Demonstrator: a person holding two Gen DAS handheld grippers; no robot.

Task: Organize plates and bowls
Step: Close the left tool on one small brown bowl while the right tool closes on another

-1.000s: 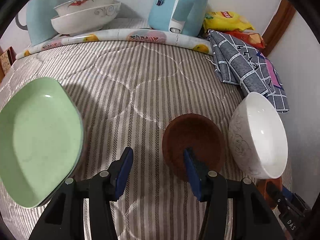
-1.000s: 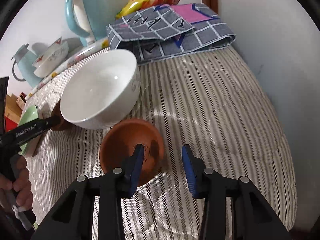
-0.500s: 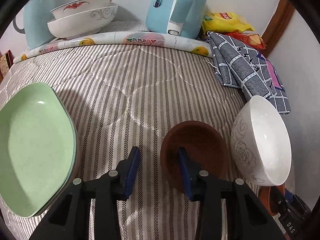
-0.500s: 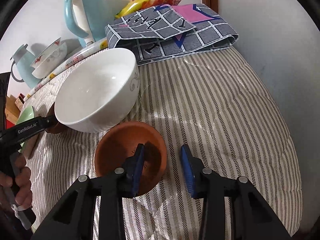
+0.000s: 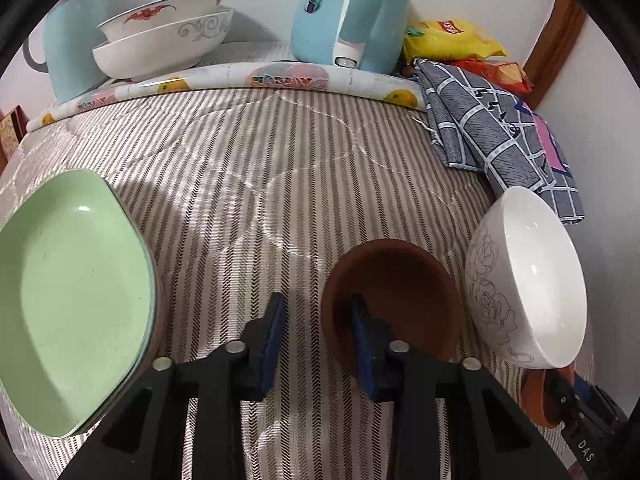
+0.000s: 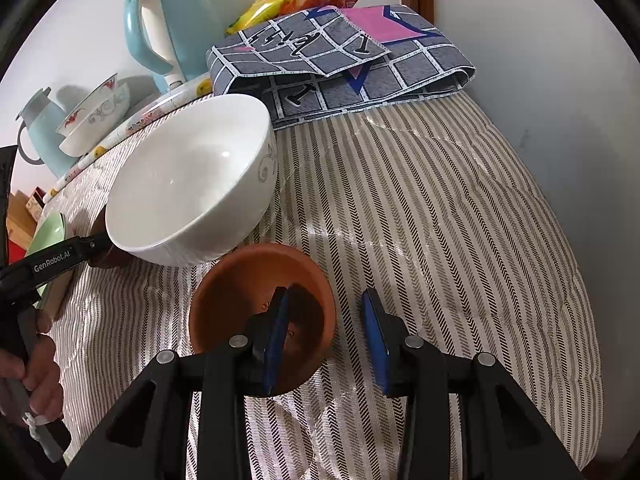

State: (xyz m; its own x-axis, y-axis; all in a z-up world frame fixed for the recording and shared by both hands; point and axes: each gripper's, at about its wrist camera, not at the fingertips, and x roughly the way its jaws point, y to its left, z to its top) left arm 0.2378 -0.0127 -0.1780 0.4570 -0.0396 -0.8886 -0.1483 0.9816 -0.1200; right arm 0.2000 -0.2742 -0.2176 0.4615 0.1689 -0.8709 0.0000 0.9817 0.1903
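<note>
A dark brown bowl [image 5: 400,288] sits on the striped quilt. My left gripper [image 5: 320,340] straddles its near rim: one blue pad is inside the bowl, the other stands outside with a gap to the rim. Its jaws are closing. A terracotta bowl [image 6: 248,292] lies under my right gripper [image 6: 326,340], left pad inside, right pad outside and clear of the rim; that gripper is open. A white bowl [image 6: 188,184] leans tilted between the two bowls. A green plate [image 5: 72,300] lies at the left.
Two patterned bowls [image 5: 160,36] are stacked at the back beside a light blue jug [image 5: 68,48] and a blue kettle [image 5: 348,12]. A folded checked cloth [image 5: 492,136] and snack bags [image 5: 452,36] lie at the back right. A wall [image 6: 560,100] closes the right side.
The left gripper's pads have drawn closer together around the brown bowl's near rim. The right gripper and the bowls have stayed put.
</note>
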